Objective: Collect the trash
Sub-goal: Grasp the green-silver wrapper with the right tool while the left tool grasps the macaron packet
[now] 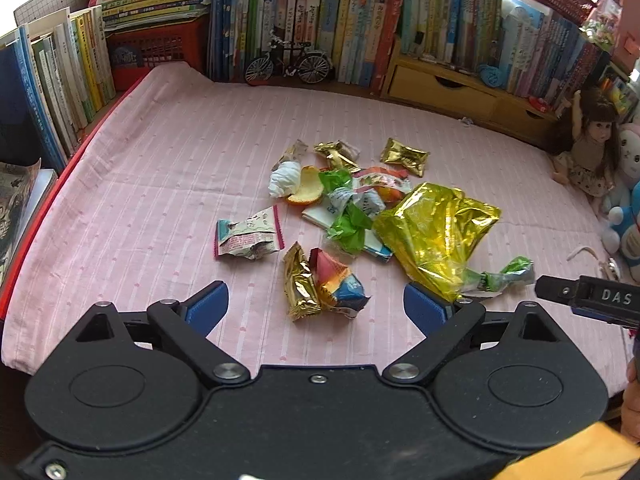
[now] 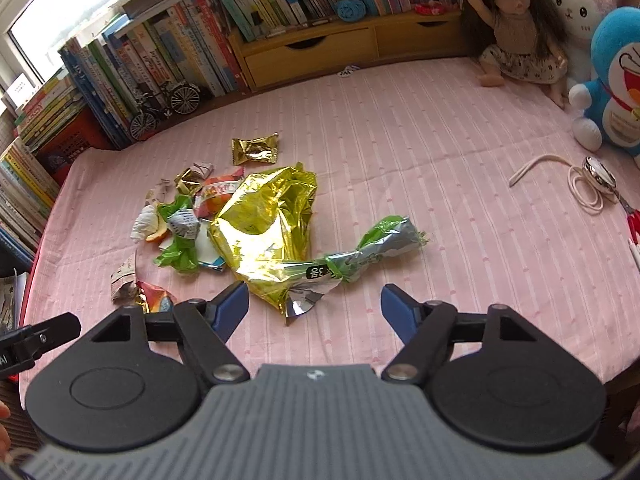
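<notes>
Snack trash lies in a heap on the pink sheet (image 1: 160,184). It holds a big yellow foil bag (image 1: 436,232), an orange peel (image 1: 308,190), a white tissue (image 1: 284,178), a pink-edged wrapper (image 1: 248,238) and a gold sachet (image 1: 404,156). My left gripper (image 1: 316,294) is open, and a gold and red wrapper pair (image 1: 320,284) lies between its blue fingers, untouched. My right gripper (image 2: 314,293) is open too. The silver tail of a twisted green wrapper (image 2: 372,248) and the yellow foil bag (image 2: 268,224) reach in between its fingers, but the pads are apart from them.
Rows of books (image 1: 340,28) line the back and left. A model bicycle (image 1: 288,64) and wooden drawers (image 1: 444,88) stand at the back. A doll (image 2: 516,28) and plush toys (image 2: 612,80) sit on the right, near a cord (image 2: 560,172).
</notes>
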